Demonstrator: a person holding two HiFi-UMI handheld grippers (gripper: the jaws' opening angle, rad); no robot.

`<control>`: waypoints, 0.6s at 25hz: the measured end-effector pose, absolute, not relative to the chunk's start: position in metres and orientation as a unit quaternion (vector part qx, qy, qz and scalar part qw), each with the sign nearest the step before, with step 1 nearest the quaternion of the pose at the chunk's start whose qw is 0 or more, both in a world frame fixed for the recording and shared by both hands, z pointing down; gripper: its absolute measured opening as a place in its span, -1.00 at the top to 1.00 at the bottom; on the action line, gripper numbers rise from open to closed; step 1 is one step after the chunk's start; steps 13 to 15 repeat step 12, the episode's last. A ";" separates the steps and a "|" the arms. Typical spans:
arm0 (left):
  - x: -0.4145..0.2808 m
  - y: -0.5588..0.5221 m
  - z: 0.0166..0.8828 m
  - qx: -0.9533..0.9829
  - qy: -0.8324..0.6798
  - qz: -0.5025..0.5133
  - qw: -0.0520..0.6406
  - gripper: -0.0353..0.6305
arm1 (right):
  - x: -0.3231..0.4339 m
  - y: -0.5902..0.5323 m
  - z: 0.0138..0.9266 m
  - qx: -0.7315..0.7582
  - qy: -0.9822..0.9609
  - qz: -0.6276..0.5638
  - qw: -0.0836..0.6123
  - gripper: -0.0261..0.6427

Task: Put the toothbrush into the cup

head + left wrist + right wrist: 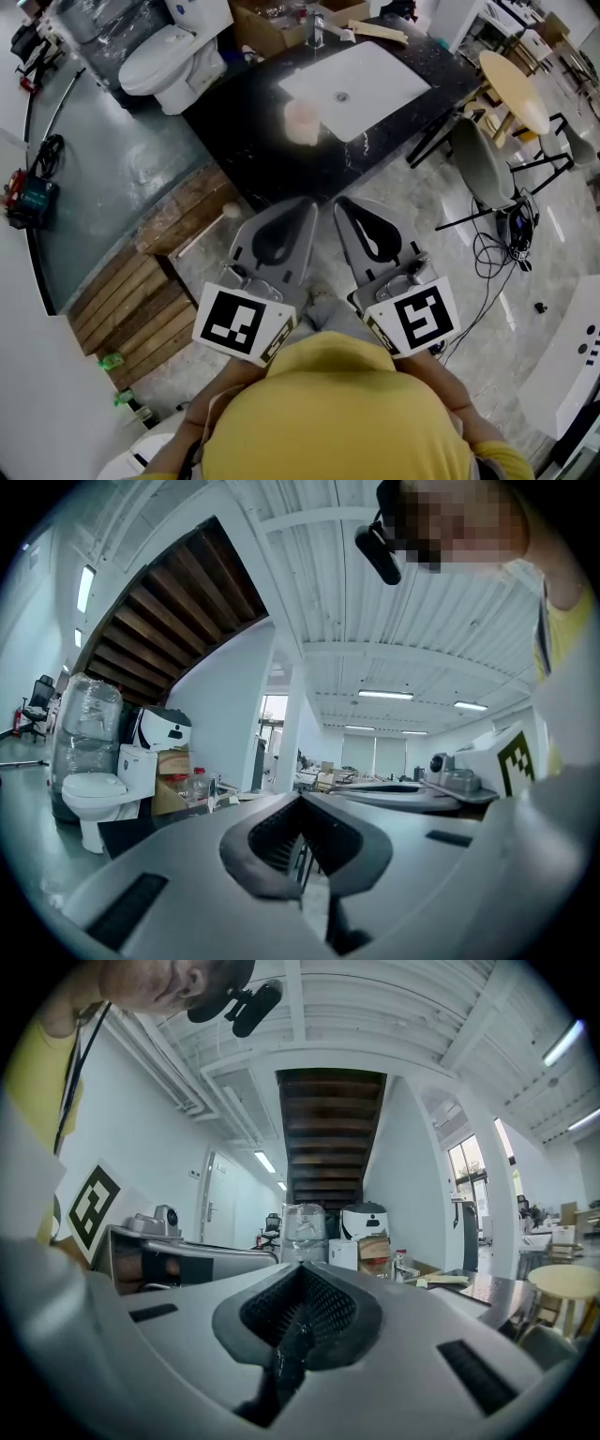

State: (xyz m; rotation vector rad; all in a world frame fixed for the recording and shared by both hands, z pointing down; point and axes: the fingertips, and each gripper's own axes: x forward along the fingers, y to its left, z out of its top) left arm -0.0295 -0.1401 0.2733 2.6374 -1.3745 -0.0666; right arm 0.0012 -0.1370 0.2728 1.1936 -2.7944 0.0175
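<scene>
Both tools shut and empty, held close to our body, short of the counter.

Our left gripper point(302, 208) and right gripper point(345, 206) sit side by side, each with its jaws pressed together on nothing. Ahead of them the pink cup point(302, 122) stands upright on the black counter point(239, 141), just left of the white sink point(356, 89). A pale long thing point(378, 31) lies near the tap point(316, 28) at the far edge; we cannot tell whether it is the toothbrush.
</scene>
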 end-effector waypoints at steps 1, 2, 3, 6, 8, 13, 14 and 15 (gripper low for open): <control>-0.029 -0.139 0.273 0.884 -0.460 -0.022 0.083 0.87 | 0.001 -0.136 0.274 0.392 -0.918 0.007 0.052 0.88; -0.029 -0.139 0.274 0.884 -0.459 -0.021 0.083 0.87 | 0.001 -0.136 0.274 0.392 -0.919 0.008 0.052 0.88; -0.029 -0.139 0.274 0.884 -0.459 -0.021 0.084 0.87 | 0.001 -0.136 0.275 0.392 -0.919 0.008 0.052 0.88; -0.029 -0.138 0.277 0.885 -0.457 -0.019 0.088 0.87 | 0.001 -0.134 0.276 0.391 -0.919 0.010 0.052 0.88; -0.028 -0.136 0.278 0.886 -0.455 -0.019 0.089 0.87 | 0.001 -0.133 0.276 0.392 -0.918 0.010 0.052 0.88; -0.028 -0.135 0.280 0.887 -0.454 -0.018 0.088 0.87 | -0.002 -0.133 0.279 0.390 -0.919 0.010 0.052 0.88; -0.028 -0.135 0.280 0.887 -0.454 -0.018 0.088 0.87 | -0.002 -0.133 0.279 0.390 -0.919 0.010 0.052 0.88; -0.028 -0.135 0.280 0.887 -0.454 -0.018 0.088 0.87 | -0.002 -0.133 0.279 0.390 -0.919 0.010 0.052 0.88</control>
